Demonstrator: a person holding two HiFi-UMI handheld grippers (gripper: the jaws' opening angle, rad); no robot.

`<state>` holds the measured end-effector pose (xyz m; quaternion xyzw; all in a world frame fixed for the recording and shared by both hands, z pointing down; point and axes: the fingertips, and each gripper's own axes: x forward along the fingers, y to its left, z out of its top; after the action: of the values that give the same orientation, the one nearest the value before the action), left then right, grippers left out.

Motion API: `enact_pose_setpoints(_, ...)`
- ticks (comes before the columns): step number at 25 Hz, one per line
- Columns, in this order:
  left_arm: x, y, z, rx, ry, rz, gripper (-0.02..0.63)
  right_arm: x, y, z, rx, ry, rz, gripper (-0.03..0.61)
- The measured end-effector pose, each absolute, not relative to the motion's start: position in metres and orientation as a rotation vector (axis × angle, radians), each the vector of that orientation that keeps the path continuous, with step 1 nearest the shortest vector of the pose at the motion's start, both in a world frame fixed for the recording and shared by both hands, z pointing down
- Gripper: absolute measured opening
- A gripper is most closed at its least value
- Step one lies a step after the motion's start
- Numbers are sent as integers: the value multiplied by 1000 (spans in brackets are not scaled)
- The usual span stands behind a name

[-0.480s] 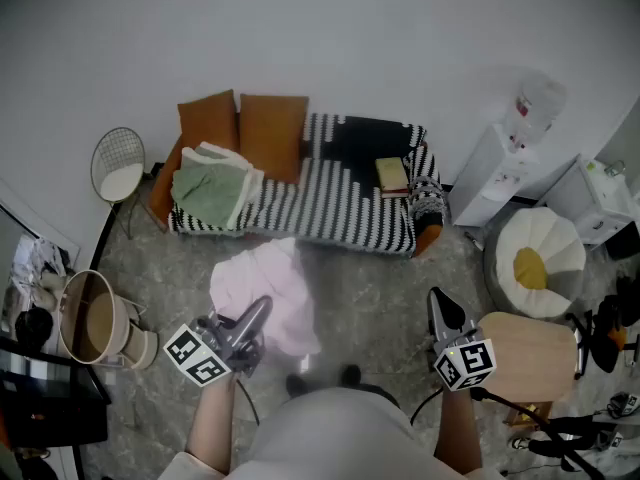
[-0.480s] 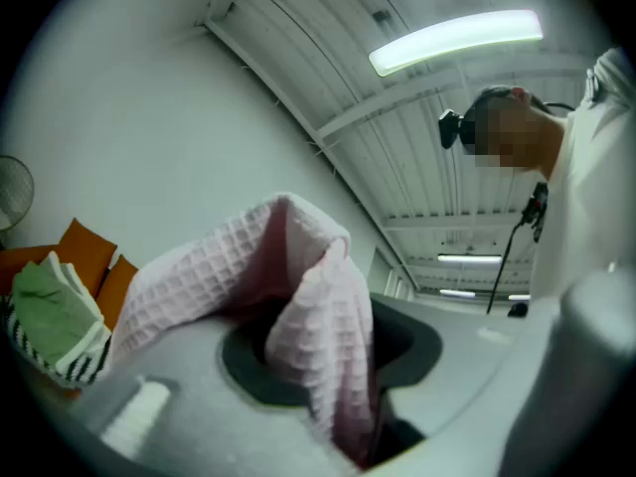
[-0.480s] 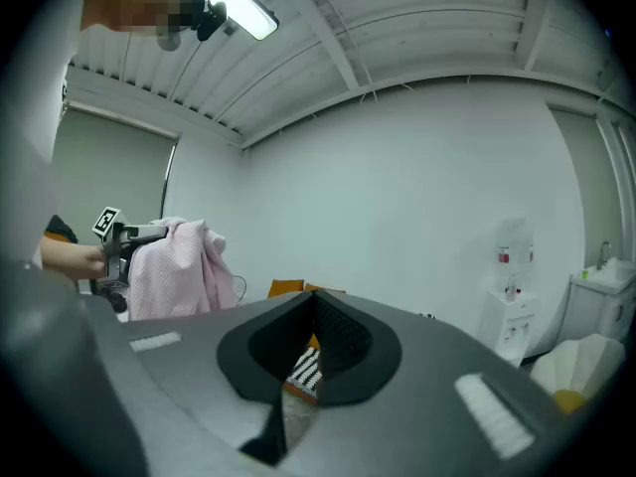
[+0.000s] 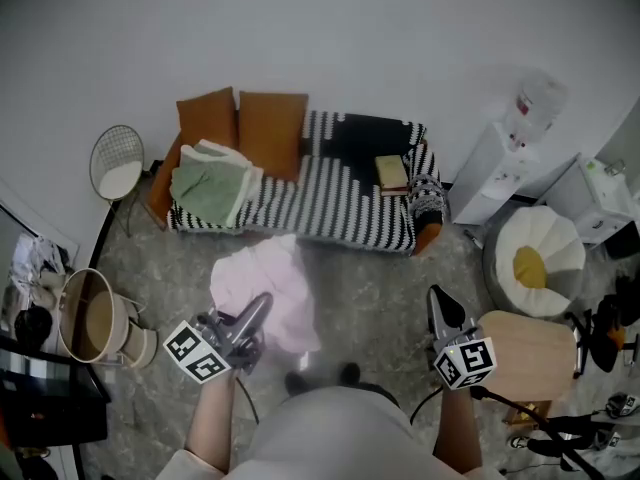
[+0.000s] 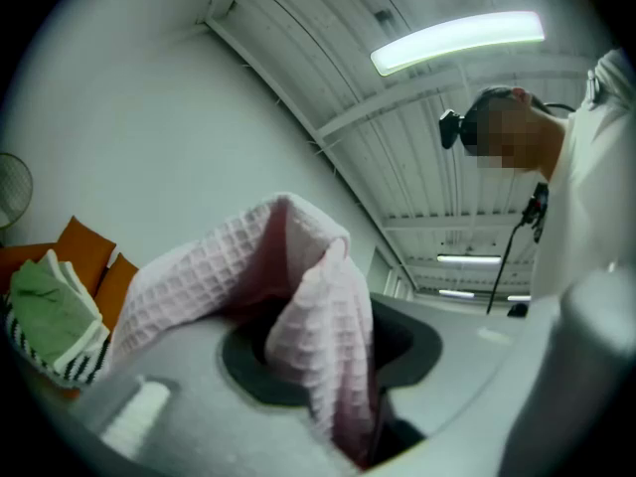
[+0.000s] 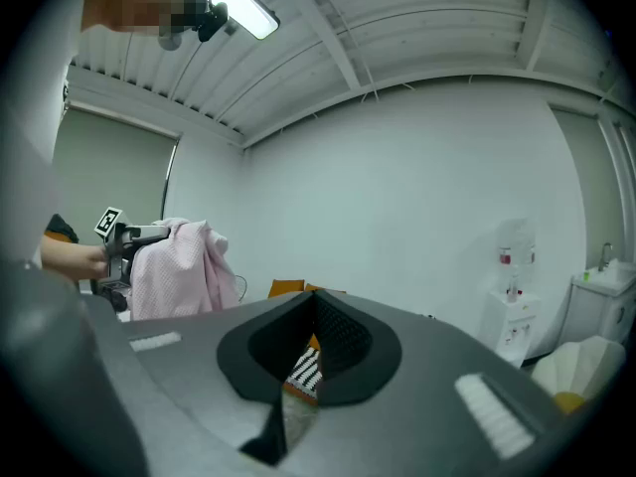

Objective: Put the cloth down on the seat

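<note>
Status: carry phase, placement not yet made.

Left gripper (image 4: pixel 256 310): jaws partly closed and clamped on the pink waffle-weave cloth (image 4: pixel 266 286). In the left gripper view a fold of the cloth (image 5: pixel 316 326) sits pinched between the pads and the rest drapes over the top of the jaws. The grip reads as firm, on a bunched section rather than an edge.

Right gripper (image 4: pixel 441 306): jaws brought together, nothing between them. It is held level beside the body and is idle (through the small gap at the finger roots only the distant sofa stripes show).

Where the cloth is: in the air, hanging from the left gripper over the grey floor (image 4: pixel 380 288), in front of the striped seat (image 4: pixel 330 208) and apart from it. No part of it touches the sofa.

Seat condition: a folded green cloth (image 4: pixel 210 190) occupies the left end in front of two orange cushions (image 4: pixel 272 128). A book (image 4: pixel 391 174) lies toward the right end. The striped middle stretch is free.

Done so far: cloth picked up and secured.
Left to do: cross the gap to the sofa, bring the cloth over the free middle stretch, lower it until it rests there, open the left jaws, withdraw.

Judgement: roughly the first half is complete, and the placing itself is all to come.
</note>
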<state>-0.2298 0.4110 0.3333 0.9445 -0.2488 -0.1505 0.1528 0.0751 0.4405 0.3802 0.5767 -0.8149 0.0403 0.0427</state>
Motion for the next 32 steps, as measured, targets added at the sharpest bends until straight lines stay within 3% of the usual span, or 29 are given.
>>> enact_pose_setpoints(32,-135,409,350,2670,-874,-430,129,176,410,417,1607,-2542,186,0)
